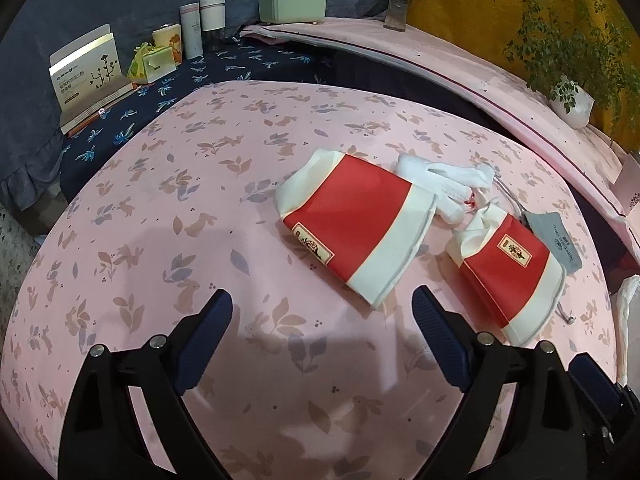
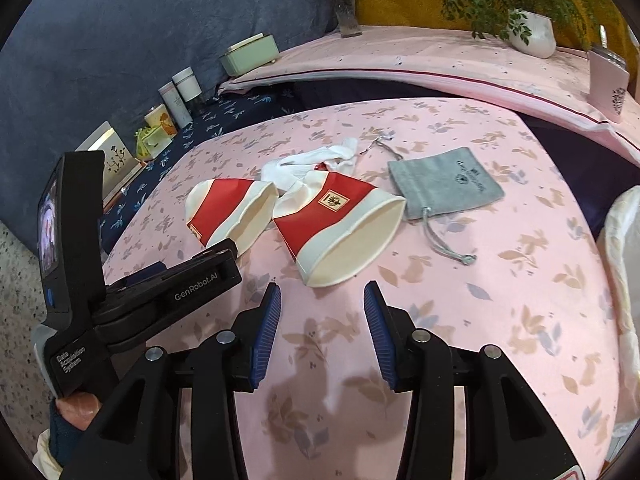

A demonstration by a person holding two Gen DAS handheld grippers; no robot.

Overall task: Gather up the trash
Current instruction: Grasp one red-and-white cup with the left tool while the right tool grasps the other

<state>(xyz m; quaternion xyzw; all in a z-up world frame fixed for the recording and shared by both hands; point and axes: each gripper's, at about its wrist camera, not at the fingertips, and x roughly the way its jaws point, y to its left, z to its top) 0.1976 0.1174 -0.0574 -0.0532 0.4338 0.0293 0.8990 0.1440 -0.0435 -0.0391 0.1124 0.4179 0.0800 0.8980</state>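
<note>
While both claws hover over the pink rabbit-print tablecloth [image 1: 160, 208], the left gripper [image 1: 322, 306] stands wide apart and empty, and the right gripper [image 2: 322, 300] is parted more narrowly, also holding nothing. Ahead lie two red-and-cream paper cartons [image 1: 352, 224] [image 2: 340, 220] on their sides, crumpled white tissue [image 2: 308, 160] just behind them, and a grey drawstring pouch [image 2: 444, 184] beside the nearer carton. A white bag [image 2: 624, 280], probably plastic, shows at the table's right edge.

Two flattened red-and-white cartons [image 2: 320, 220] lie beside a grey pouch [image 2: 446, 184], perhaps over crumpled white tissue [image 2: 308, 162].
</note>
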